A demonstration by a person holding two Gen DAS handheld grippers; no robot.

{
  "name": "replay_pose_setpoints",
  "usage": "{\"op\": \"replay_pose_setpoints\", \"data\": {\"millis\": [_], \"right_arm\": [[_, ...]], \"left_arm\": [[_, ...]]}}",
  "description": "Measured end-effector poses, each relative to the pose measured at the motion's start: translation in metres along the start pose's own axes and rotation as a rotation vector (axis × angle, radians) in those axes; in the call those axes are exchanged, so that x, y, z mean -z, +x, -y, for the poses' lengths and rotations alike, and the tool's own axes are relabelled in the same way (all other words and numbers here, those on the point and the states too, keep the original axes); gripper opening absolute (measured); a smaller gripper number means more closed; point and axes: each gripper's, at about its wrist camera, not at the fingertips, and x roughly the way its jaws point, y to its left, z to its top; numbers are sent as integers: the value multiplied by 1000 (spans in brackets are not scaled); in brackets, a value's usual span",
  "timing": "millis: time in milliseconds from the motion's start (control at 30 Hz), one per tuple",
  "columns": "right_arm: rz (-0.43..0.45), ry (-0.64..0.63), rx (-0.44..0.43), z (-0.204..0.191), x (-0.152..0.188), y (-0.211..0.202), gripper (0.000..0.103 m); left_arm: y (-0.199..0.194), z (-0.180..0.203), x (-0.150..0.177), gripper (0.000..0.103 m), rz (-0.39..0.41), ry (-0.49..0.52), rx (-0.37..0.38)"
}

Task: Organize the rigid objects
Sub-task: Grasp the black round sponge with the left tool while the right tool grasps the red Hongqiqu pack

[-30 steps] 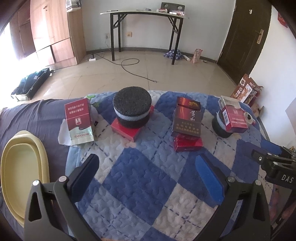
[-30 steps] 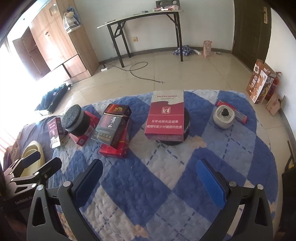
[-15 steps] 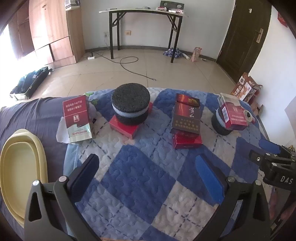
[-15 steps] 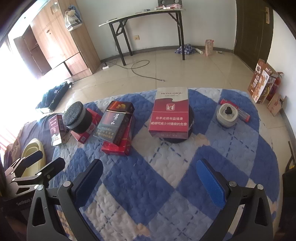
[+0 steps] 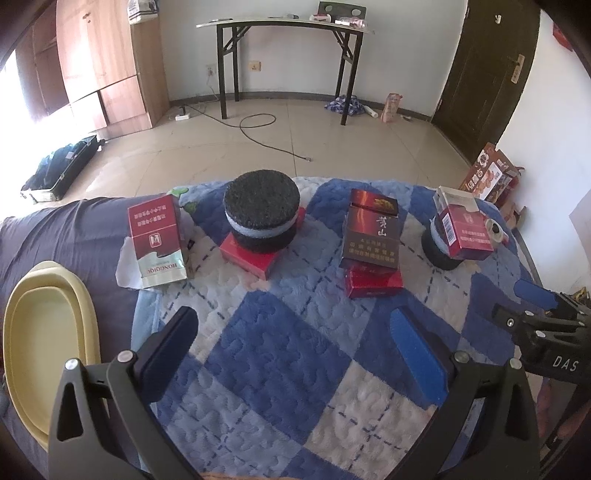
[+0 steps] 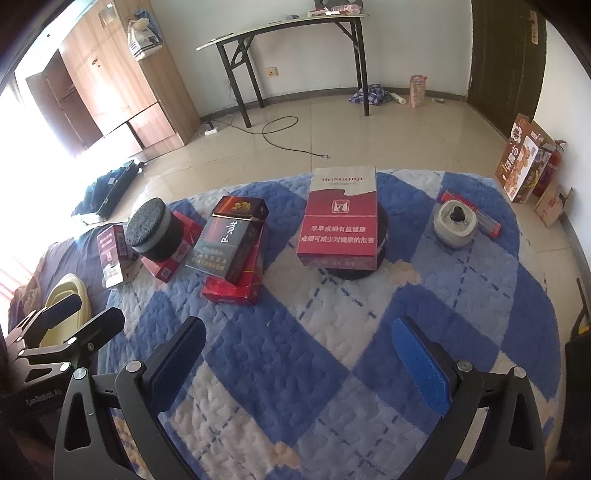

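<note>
Cigarette boxes and round black sponge discs lie on a blue-and-white quilt. In the left wrist view a red-and-silver box lies at left, a black disc rests on a flat red box, and a dark brown box leans on a red box. A red box sits on a black disc at right. The right wrist view shows that red box large at centre and a grey round tin beyond. My left gripper and right gripper are both open, holding nothing.
A pale yellow tray lies off the quilt at left on dark cloth. Beyond the quilt are a tiled floor, a folding table, a wooden wardrobe and a dark door. A printed carton stands on the floor at right.
Both views have drawn back and risen slightly, so the objects look a little smaller and farther. Nothing on the quilt has moved and both grippers stay open.
</note>
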Motion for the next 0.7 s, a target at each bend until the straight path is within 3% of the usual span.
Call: {"op": "replay_pose_setpoints", "data": {"millis": [200,433,700], "right_arm": [[-2,9,-1,2,-1,-1,103],[59,48,-5,18,3,-11,103],[49,123,-51,35,-14,10,103]], "left_arm": [[-3,0,-1,103,2,4,5],[-1,-21,-16,103,-15,-21,47],[30,-21,-51,103,-44,92,67]]}}
